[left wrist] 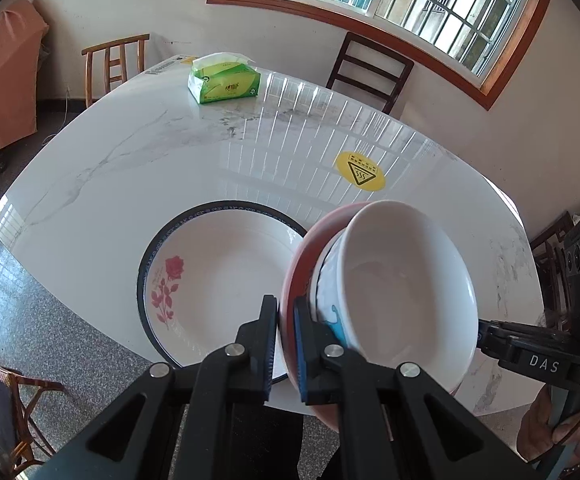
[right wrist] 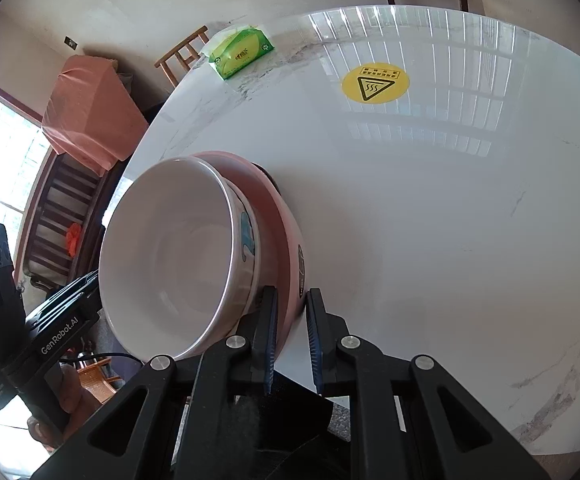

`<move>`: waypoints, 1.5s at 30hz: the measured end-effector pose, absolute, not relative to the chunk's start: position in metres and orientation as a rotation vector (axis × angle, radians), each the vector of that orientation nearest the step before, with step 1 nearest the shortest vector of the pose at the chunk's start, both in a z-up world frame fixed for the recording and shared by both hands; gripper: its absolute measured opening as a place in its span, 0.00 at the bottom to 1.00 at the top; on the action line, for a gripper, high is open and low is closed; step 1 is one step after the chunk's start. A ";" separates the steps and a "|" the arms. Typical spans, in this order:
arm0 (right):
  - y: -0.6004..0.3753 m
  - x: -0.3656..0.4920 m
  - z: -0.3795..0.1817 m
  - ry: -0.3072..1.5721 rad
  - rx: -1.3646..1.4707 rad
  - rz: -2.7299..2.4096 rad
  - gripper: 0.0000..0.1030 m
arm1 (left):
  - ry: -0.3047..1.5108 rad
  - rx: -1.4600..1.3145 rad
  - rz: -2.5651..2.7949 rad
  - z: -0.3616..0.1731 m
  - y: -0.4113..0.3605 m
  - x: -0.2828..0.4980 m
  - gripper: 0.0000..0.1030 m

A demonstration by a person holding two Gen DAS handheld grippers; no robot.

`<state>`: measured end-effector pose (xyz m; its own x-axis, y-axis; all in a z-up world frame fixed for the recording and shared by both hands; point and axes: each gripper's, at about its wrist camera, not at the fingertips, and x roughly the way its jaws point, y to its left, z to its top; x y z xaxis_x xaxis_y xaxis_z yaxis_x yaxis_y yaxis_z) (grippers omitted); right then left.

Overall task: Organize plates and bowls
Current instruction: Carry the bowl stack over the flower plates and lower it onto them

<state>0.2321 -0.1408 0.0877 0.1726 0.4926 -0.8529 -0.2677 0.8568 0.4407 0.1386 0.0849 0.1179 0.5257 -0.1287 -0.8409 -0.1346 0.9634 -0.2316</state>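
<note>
A white bowl (left wrist: 401,276) with a blue pattern sits nested in a pink bowl (left wrist: 301,264). My left gripper (left wrist: 286,344) is shut on the pink bowl's rim. My right gripper (right wrist: 291,328) is shut on the opposite side of the pink bowl's rim (right wrist: 290,256), with the white bowl (right wrist: 170,256) inside it. Both bowls are held tilted above the table. A white plate (left wrist: 218,276) with a dark rim and a red rose lies on the table, partly under the bowls. The right gripper also shows at the right edge of the left wrist view (left wrist: 485,332).
The white marble table (right wrist: 429,200) carries a green tissue pack (left wrist: 224,80) at its far side and a yellow warning sticker (left wrist: 361,171). Wooden chairs (left wrist: 116,62) stand around the table. A window is behind it.
</note>
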 end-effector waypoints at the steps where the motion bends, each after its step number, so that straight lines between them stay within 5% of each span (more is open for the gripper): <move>1: -0.138 0.234 0.088 1.292 0.207 0.548 0.15 | 1.019 -0.285 0.010 0.118 0.088 0.139 0.07; 45: -0.056 0.266 0.060 1.280 0.245 0.621 0.17 | 0.960 -0.313 0.137 0.081 0.176 0.152 0.11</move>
<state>0.2660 -0.0559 0.0597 0.1521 0.5583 -0.8156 -0.2956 0.8131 0.5015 0.1524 0.1764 0.0811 0.5689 -0.0236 -0.8221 -0.2520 0.9465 -0.2015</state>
